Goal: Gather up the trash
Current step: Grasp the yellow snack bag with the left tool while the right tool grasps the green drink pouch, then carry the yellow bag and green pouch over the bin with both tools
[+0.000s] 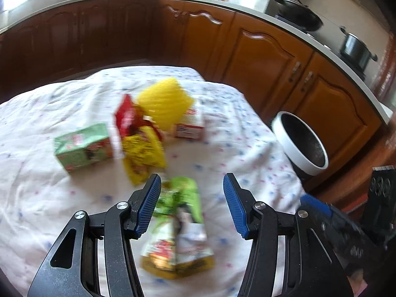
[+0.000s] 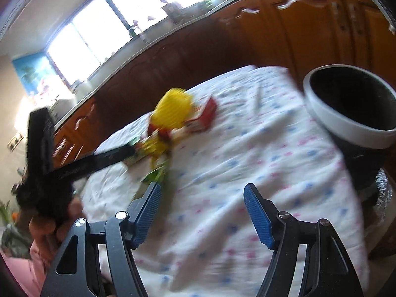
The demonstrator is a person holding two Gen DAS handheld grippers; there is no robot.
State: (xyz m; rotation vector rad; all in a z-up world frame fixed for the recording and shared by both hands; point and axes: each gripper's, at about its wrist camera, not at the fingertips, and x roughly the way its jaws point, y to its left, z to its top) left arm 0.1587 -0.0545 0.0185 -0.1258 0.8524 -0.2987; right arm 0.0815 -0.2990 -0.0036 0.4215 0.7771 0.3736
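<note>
Left wrist view: the left tongs (image 1: 190,206) stand wide open at the lower centre of the frame, gripping nothing. A green snack packet (image 1: 179,225) lies flat on the cloth-covered tabletop (image 1: 247,153) between the two blue pads; its upper end sits just beside the pad on the left of the frame, and whether they touch cannot be told through the blur. Above the tongs, toward the frame centre, the remaining trash forms a loose cluster: a yellow wrapper (image 1: 142,153), a red wrapper (image 1: 126,117), a yellow ribbed foam piece (image 1: 164,100), a green carton (image 1: 83,147) at centre left and a red-and-white carton (image 1: 189,126) partly under the foam piece. A white-rimmed bin (image 1: 300,142) stands off the tabletop's edge at centre right, its dark mouth facing the camera. The right tongs (image 1: 319,210) enter at lower right.

Right wrist view: the right tongs (image 2: 201,212) are likewise wide open and hold nothing, over bare cloth of the tabletop (image 2: 259,148). The trash cluster, with the foam piece (image 2: 173,111) uppermost, lies at frame centre, well above and left of the pads. The bin (image 2: 351,104) fills the upper right. The left tongs (image 2: 99,159) reach in from the left, their tips hidden by blur.
</note>
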